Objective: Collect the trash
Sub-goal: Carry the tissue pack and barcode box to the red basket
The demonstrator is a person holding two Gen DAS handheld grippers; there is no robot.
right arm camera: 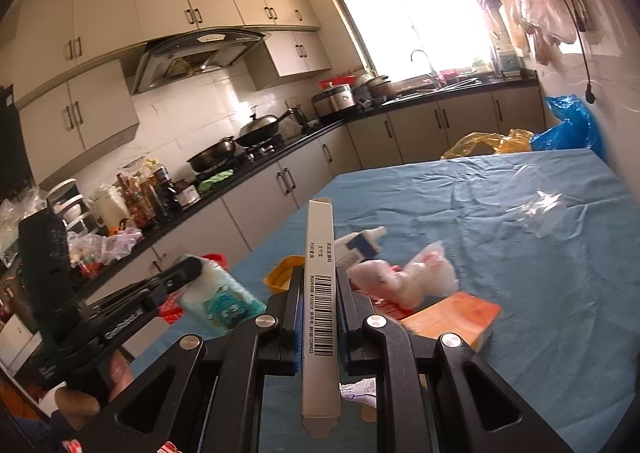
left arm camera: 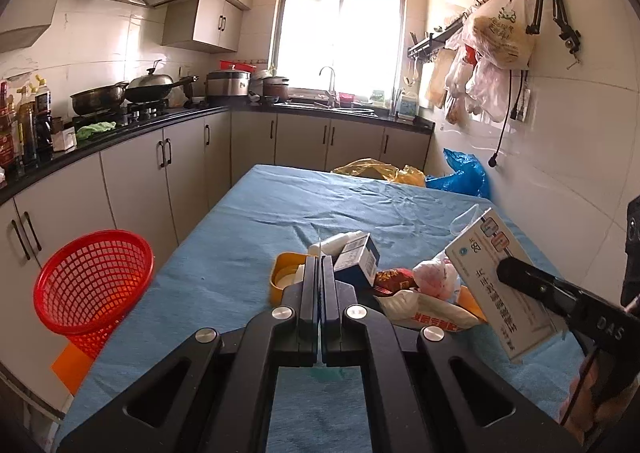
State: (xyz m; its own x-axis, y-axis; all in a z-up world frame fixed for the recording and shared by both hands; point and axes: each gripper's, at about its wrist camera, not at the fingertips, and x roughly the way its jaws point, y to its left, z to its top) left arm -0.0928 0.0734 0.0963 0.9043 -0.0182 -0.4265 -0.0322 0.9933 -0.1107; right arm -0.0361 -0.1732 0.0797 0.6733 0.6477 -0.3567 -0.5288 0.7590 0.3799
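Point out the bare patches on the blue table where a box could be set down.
Free: the far half of the blue tablecloth, between the trash pile and the yellow bag; also the left strip beside the red basket. Crowded: around the yellow lid, near the clear wrapper.

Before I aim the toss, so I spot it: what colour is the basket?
Red, an open mesh basket beside the table; left wrist view shows it best.

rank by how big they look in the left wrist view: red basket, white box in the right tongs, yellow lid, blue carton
1. red basket
2. white box, though it is nearer the camera, so this is unsure
3. blue carton and yellow lid look alike; both partly hidden
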